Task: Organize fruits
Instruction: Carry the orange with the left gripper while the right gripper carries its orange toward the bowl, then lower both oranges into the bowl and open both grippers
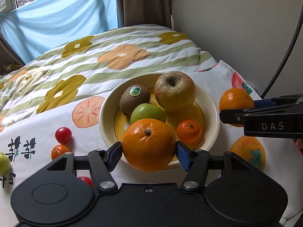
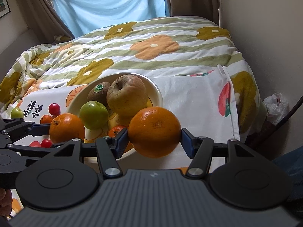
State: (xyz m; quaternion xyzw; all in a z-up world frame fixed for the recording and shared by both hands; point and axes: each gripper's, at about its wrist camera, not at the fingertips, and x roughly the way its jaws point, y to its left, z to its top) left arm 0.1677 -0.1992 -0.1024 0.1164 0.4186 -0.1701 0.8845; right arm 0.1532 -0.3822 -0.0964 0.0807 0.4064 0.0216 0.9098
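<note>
A cream bowl (image 1: 212,102) with a yellow centre holds a kiwi (image 1: 134,98), an apple (image 1: 175,91), a green fruit (image 1: 147,112) and a small mandarin (image 1: 189,131). My left gripper (image 1: 149,153) is shut on a large orange (image 1: 148,144) over the bowl's near rim. My right gripper (image 2: 154,141) is shut on a second orange (image 2: 154,131), held just right of the bowl (image 2: 158,96). The right gripper (image 1: 236,111) with its orange (image 1: 235,99) also shows in the left wrist view, and the left gripper (image 2: 51,130) with its orange (image 2: 66,127) in the right wrist view.
On the fruit-print cloth (image 1: 37,124) left of the bowl lie a cherry tomato (image 1: 63,135), a mandarin (image 1: 59,151), a green fruit (image 1: 4,163) and another tomato (image 1: 86,180). A striped flowered quilt (image 1: 113,53) lies behind. A wall stands at the right.
</note>
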